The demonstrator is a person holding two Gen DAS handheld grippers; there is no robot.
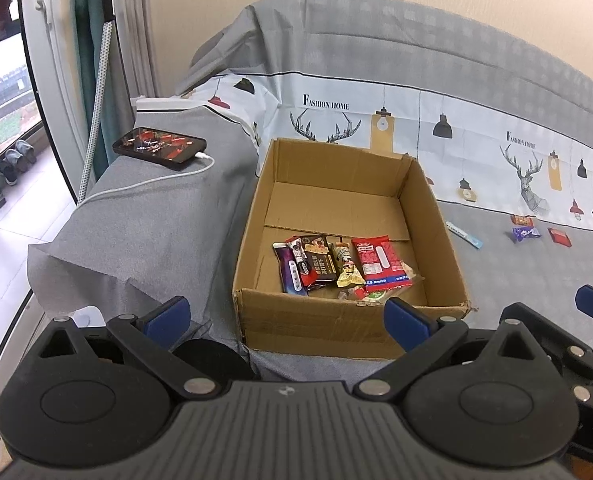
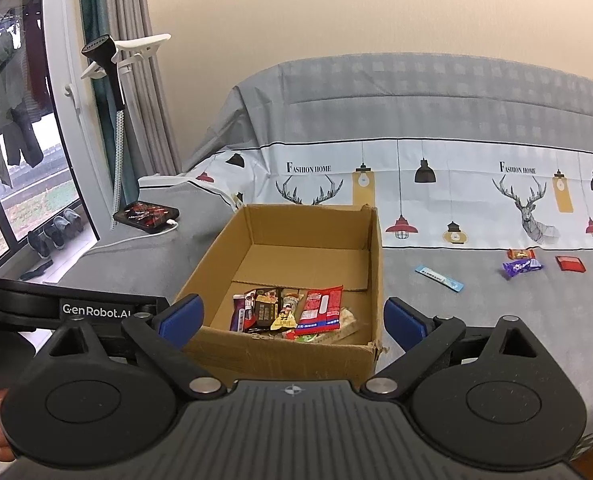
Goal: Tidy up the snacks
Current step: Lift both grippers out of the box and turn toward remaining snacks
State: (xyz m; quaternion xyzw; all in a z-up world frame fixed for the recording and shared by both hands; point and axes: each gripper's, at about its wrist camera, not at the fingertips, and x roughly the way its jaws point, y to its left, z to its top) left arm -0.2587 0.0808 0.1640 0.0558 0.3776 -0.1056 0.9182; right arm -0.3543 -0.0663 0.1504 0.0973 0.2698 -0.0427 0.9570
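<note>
An open cardboard box (image 1: 256,240) (image 2: 212,256) stands on the grey bed. Several snack packs (image 1: 344,264) (image 2: 296,312) lie in its near half. Loose snacks lie on the sheet to the right: a blue stick pack (image 1: 464,235) (image 2: 438,278), a purple pack (image 1: 526,233) (image 2: 522,267), an orange pack (image 1: 522,221) (image 2: 520,254) and a red pack (image 1: 559,237) (image 2: 570,264). My left gripper (image 1: 286,320) is open and empty in front of the box. My right gripper (image 2: 292,320) is open and empty, also before the box's near wall.
A phone (image 1: 159,148) (image 2: 146,216) with a white charging cable lies on a grey-covered stand left of the box. A garment steamer pole (image 2: 116,120) and curtains stand by the window at left. Shoes (image 2: 52,234) sit on the floor.
</note>
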